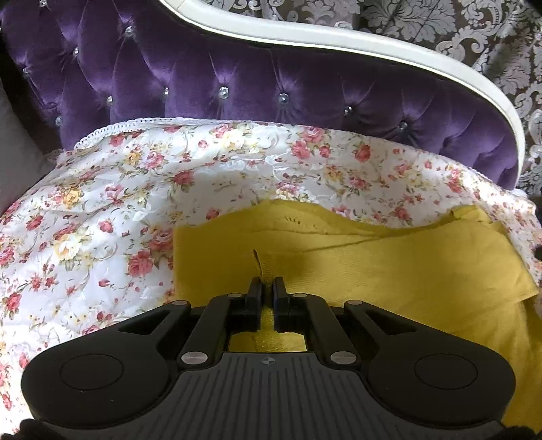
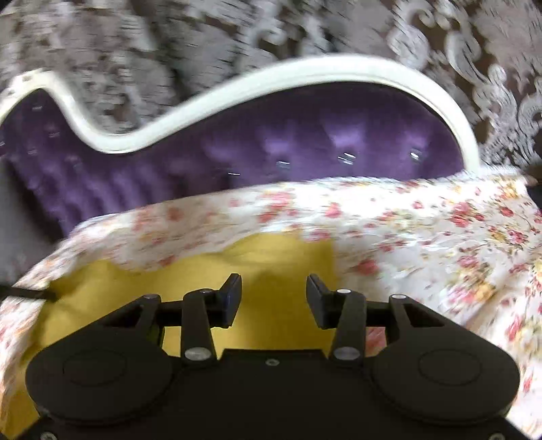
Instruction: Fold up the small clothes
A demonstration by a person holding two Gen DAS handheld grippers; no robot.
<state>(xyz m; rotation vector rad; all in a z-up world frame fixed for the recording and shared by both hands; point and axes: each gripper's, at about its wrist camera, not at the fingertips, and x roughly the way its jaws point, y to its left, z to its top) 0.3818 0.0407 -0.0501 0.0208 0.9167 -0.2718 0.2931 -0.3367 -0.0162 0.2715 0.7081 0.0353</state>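
Note:
A mustard-yellow knit garment (image 1: 389, 270) lies spread on a floral bedspread (image 1: 101, 210). My left gripper (image 1: 267, 287) is shut on a pinched fold of the yellow fabric near its left part. In the right wrist view the same garment (image 2: 277, 264) lies under my right gripper (image 2: 273, 287), which is open and empty just above the garment's right edge. That view is motion-blurred. A dark tip of the left gripper (image 2: 30, 293) shows at the far left edge of that view.
A purple tufted headboard (image 1: 237, 84) with a cream frame (image 1: 372, 47) stands behind the bed; it also shows in the right wrist view (image 2: 271, 149). Damask wallpaper (image 1: 457, 27) is behind it. The floral bedspread (image 2: 440, 237) extends to the right.

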